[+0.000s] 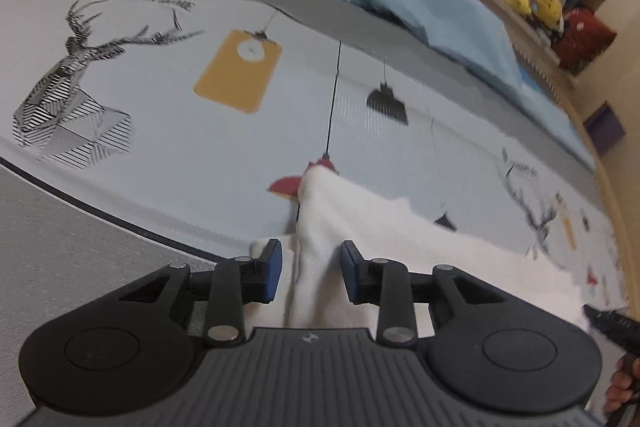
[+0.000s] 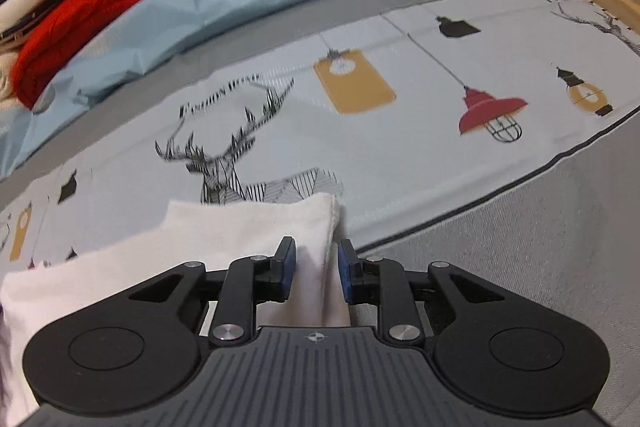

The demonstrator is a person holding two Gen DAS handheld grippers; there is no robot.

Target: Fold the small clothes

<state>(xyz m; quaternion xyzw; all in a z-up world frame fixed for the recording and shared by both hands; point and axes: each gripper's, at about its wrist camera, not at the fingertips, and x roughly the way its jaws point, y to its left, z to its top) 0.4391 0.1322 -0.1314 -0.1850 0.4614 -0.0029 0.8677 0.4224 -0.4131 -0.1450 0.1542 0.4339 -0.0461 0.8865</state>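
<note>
**On the printed bedspread, both grippers stand slack over the white garment's two corners**

Across the bedspread [image 1: 168, 131] with its deer and lamp print, a white garment [image 1: 400, 239] lies spread between the two hands, its long axis running from one gripper to the other.

At the left end, the left gripper [image 1: 311, 277] points down at a raised ridge of cloth that runs away from it. The blue pads [image 1: 273, 273] stand clear of the fold on both sides, so the jaws are parted with cloth between them but not pinched.

At the right end, the right gripper [image 2: 317, 277] sits over the hemmed corner [image 2: 332, 223]. Its jaws are also apart; cloth lies between them, and any contact with the pads looks loose rather than a clamp.

Each hand is nearest its own corner, so I judge the next move turns on whether this fold lies flat.

The garment's middle and near edge are hidden under the gripper bodies. Its type cannot be made out, nor whether the red shape [image 1: 286, 183] at its far tip belongs to it.
</note>
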